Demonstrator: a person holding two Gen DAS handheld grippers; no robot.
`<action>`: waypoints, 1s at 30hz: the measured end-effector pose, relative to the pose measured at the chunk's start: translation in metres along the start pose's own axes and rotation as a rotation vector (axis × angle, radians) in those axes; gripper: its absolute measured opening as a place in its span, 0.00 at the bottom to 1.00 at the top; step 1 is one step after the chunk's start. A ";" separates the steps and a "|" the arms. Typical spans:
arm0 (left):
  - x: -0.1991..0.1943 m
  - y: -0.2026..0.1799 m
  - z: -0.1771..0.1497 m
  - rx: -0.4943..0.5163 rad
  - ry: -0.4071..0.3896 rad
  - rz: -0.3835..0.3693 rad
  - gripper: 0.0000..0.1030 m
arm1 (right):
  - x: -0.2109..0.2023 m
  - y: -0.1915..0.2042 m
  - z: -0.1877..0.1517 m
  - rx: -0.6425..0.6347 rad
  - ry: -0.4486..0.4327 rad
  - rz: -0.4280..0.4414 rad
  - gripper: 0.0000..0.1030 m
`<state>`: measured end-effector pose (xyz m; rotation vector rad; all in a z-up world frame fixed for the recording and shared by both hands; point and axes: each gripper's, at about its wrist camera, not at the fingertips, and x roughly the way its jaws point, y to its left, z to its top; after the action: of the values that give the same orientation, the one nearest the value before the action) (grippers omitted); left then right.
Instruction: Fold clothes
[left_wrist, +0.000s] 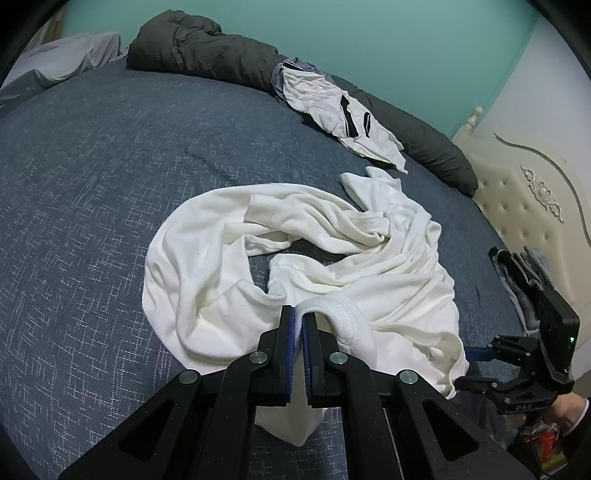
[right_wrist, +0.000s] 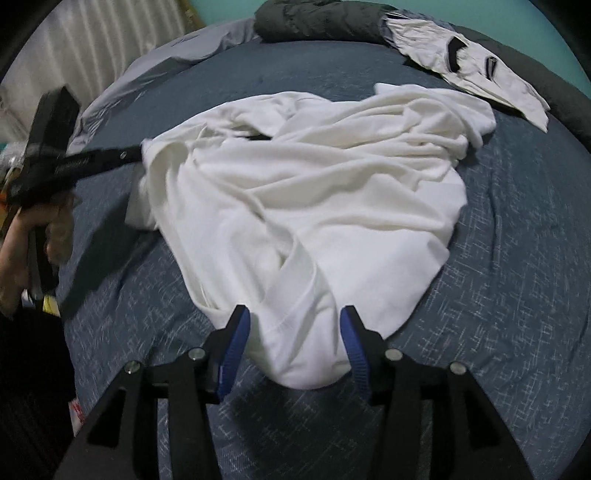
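The white T-shirt (left_wrist: 303, 258) lies crumpled on the blue bedspread (left_wrist: 92, 177), its long axis running from the near collar toward the far headboard (left_wrist: 517, 192). The left gripper (left_wrist: 298, 321) is clamped on the ribbed collar — the right gripper (right_wrist: 295, 325) stands spread wide, straddling a sleeve edge without pinching it.

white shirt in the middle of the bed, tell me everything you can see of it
The white shirt is plain, soft knit, cotton by the look of it, with a ribbed collar. It lies crumpled and twisted on the blue bedspread, unfolded. The left tool is shut on fabric beside the collar. The right tool is open, its fingers on either side of a hemmed edge. A second white garment with black stripes lies apart, further back.
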<state>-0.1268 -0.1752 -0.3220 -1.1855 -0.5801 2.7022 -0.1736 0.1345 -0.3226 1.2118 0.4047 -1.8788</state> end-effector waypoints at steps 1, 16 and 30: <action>0.000 0.000 0.000 -0.001 0.000 0.000 0.04 | -0.001 0.001 -0.001 -0.006 -0.001 0.001 0.50; 0.001 0.001 0.000 -0.005 0.001 -0.001 0.04 | 0.013 0.036 -0.014 -0.213 0.038 -0.174 0.59; -0.005 -0.008 -0.005 0.017 -0.014 -0.010 0.04 | -0.024 0.016 -0.010 -0.130 -0.090 -0.257 0.11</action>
<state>-0.1202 -0.1679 -0.3183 -1.1572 -0.5626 2.7041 -0.1514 0.1426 -0.3042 1.0230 0.6483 -2.0807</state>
